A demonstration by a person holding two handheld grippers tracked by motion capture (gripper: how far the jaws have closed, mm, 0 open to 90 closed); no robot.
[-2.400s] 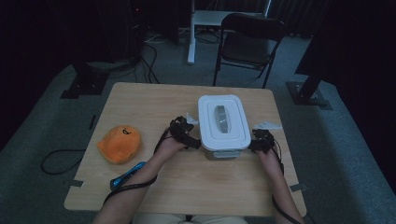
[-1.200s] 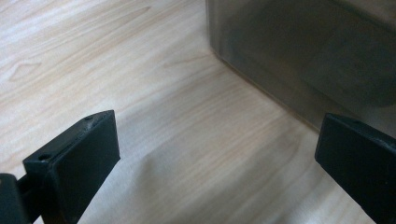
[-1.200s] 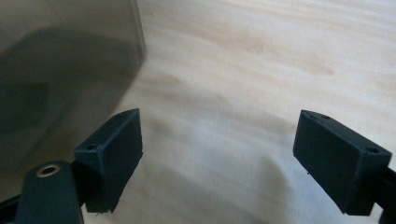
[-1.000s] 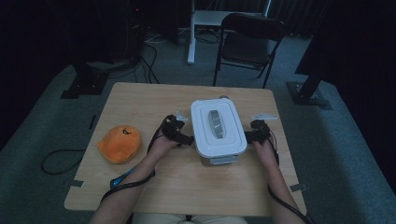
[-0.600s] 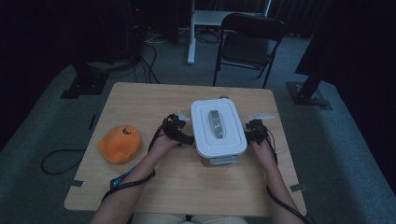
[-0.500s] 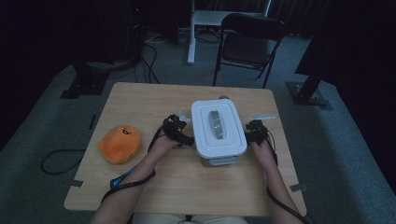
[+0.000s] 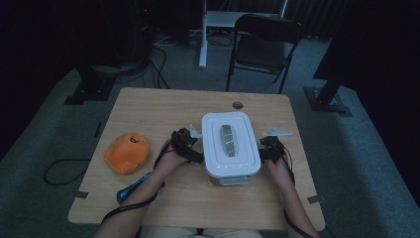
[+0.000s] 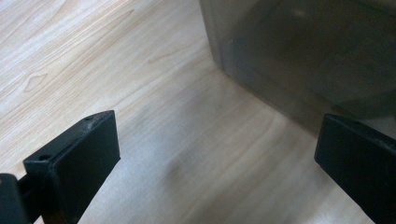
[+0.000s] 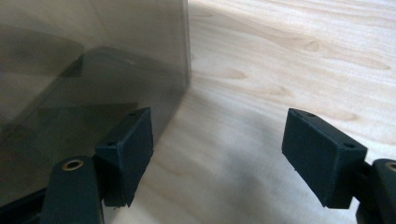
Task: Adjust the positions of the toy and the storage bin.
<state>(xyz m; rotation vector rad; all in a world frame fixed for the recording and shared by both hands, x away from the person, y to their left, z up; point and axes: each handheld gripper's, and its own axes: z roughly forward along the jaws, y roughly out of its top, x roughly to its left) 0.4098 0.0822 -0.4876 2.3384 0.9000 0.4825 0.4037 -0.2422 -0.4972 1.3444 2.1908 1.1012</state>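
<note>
A white-lidded box with smoky see-through walls is standing on the wooden bench, a little right of the middle and closer to the person's edge. A grey handle is lying along the top of its lid.

The left gripper is staying just beside the left wall of the box, with the person's left hand behind it. In the left gripper view its jaws are standing wide apart, with bare wood between them. The right jaw there is lying in front of the dark wall of the box, but I cannot tell if it is touching it.

The right gripper is staying just beside the right wall of the box. Its jaws have just been closing a little, yet they are standing apart, and only wood is between them. In the right gripper view the left jaw is very near the corner of the box; touching or not, I cannot tell.

An orange soft toy is lying near the left side of the bench, well apart from the box, and a blue pen-like thing is lying below it.
</note>
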